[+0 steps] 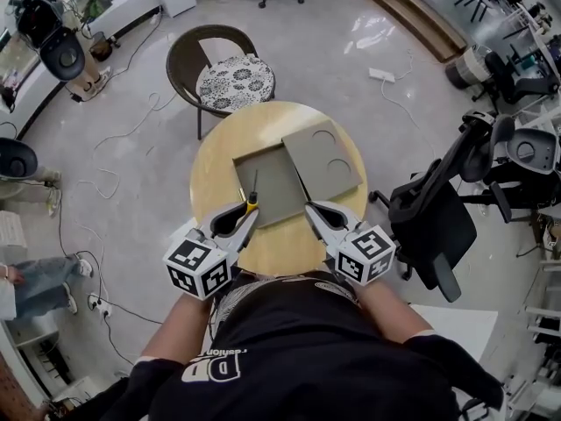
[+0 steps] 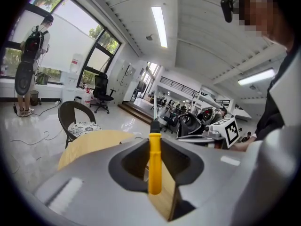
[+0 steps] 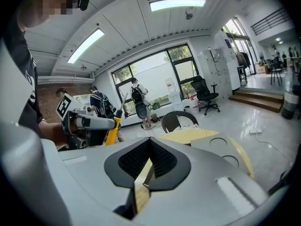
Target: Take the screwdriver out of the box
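The left gripper's (image 2: 155, 145) jaws are clamped on the yellow handle of a screwdriver (image 2: 154, 166), which stands upright between them with its metal shaft pointing up. Beyond the jaws lies a round wooden table (image 2: 87, 147), and behind it stands a dark chair (image 2: 70, 114) with a patterned cushion. To the right, the right gripper (image 2: 188, 136) reaches in level, its marker cube facing the camera.

Figure: legible markings. The only lettering is a white print on the person's black shirt (image 1: 215, 364), seen upside down in the head view. It has two large letters that look like "DB" beside a small word that appears to read "fashion". The left cube (image 1: 198, 267) on the left gripper (image 1: 250, 209) and the right cube (image 1: 366, 254) on the right gripper (image 1: 308, 207) carry square black-and-white coded markers without letters.
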`<control>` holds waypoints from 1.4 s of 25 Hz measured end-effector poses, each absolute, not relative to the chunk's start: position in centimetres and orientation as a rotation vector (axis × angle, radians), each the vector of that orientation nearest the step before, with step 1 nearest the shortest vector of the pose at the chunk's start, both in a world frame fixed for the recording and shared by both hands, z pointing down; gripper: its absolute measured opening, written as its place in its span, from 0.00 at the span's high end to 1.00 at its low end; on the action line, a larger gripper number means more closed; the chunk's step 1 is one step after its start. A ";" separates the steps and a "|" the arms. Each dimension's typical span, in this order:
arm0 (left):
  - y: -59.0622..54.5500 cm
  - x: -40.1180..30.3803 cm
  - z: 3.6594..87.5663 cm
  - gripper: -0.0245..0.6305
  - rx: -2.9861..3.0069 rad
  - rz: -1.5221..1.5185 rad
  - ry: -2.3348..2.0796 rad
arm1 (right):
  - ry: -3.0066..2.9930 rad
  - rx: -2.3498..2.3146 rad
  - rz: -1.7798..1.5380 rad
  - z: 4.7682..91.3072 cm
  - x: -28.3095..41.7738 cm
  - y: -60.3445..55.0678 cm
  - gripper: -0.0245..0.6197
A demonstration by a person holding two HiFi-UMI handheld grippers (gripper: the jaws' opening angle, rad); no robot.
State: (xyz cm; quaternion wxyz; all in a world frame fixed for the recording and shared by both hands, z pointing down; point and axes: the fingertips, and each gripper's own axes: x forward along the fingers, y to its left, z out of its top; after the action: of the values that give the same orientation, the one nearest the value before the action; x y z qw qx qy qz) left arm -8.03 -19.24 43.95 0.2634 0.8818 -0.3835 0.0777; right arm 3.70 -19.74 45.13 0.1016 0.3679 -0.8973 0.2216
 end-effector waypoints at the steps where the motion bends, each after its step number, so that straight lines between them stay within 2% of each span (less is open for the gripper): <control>1: -19.2 -8.1 43.9 0.75 2.387 0.212 -1.037 | -2.649 1.087 0.655 45.1 3.7 -19.7 0.96; 35: -18.8 -7.1 43.4 0.75 2.437 0.259 -1.013 | -2.658 1.115 0.633 44.8 4.3 -18.9 0.96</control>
State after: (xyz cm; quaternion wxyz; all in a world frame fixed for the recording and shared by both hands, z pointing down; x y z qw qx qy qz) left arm -7.05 -18.78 43.38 0.2426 0.8916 -0.3705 0.0946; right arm 4.27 -18.86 44.79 0.0951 0.3760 -0.8966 0.2136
